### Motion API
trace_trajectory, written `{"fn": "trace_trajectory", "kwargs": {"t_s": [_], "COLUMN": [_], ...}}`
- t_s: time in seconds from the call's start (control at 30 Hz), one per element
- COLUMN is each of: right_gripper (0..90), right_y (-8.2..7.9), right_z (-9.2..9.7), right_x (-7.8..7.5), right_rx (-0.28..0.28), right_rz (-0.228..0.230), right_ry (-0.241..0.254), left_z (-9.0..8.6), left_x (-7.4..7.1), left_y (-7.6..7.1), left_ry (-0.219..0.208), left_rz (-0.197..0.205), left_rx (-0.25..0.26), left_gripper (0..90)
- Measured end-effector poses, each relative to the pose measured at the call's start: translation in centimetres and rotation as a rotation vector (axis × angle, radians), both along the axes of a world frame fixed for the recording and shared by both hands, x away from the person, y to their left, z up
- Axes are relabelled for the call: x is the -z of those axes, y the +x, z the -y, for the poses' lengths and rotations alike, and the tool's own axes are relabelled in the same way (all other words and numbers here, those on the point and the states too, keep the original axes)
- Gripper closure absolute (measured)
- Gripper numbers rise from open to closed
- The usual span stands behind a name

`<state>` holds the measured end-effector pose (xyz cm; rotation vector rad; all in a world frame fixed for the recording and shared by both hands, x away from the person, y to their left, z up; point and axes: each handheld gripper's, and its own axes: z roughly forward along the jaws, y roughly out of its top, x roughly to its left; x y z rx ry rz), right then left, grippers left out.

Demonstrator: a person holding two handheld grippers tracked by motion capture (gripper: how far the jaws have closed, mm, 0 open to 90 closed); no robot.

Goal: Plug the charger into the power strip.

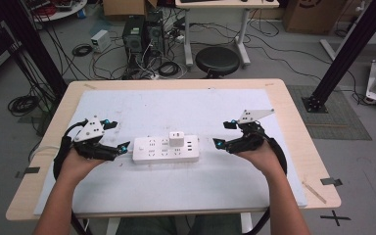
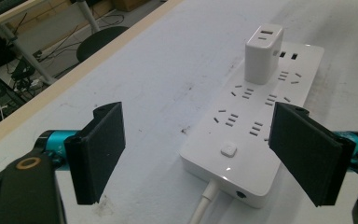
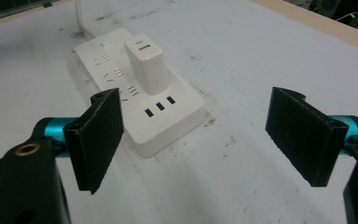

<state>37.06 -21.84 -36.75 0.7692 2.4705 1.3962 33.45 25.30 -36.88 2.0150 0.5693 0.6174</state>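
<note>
a round black stool (image 1: 217, 60) and computer towers (image 1: 140, 33) stand amid tangled cables (image 1: 93, 58) on the grey floor (image 1: 372, 147).

A white rectangular plastic power strip (image 1: 166, 150) lies at the centre of the frame on a pale foam mat (image 1: 166, 110) covering the light wooden table (image 1: 293, 122). A white cube-shaped charger (image 1: 177, 138) stands plugged into the strip's upper right part. The left gripper (image 1: 122, 147) sits just left of the strip, the right gripper (image 1: 219, 143) just right of it.

The power strip (image 2: 256, 126) and the charger (image 2: 263, 56) plugged into it look like smooth, slightly glossy white plastic. The mat (image 1: 127, 105) beneath is matt white and scuffed with dark marks, over a pale wooden table (image 1: 298, 122). The gripper pads (image 3: 100, 135) are matt black with a fine ribbed texture.
</note>
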Motion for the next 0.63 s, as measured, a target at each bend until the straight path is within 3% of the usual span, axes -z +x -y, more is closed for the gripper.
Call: {"fn": "trace_trajectory", "kwargs": {"t_s": [0.63], "right_gripper": [19.6], "right_y": [0.13], "right_z": [-0.01], "right_x": [0.04], "right_rx": [0.013], "right_rz": [0.003], "right_ry": [-0.012], "left_z": [-0.29], "left_x": [0.17], "left_y": [0.53], "left_ry": [0.002], "left_rz": [-0.018], "left_rx": [-0.008], "left_gripper": [18.6]}}
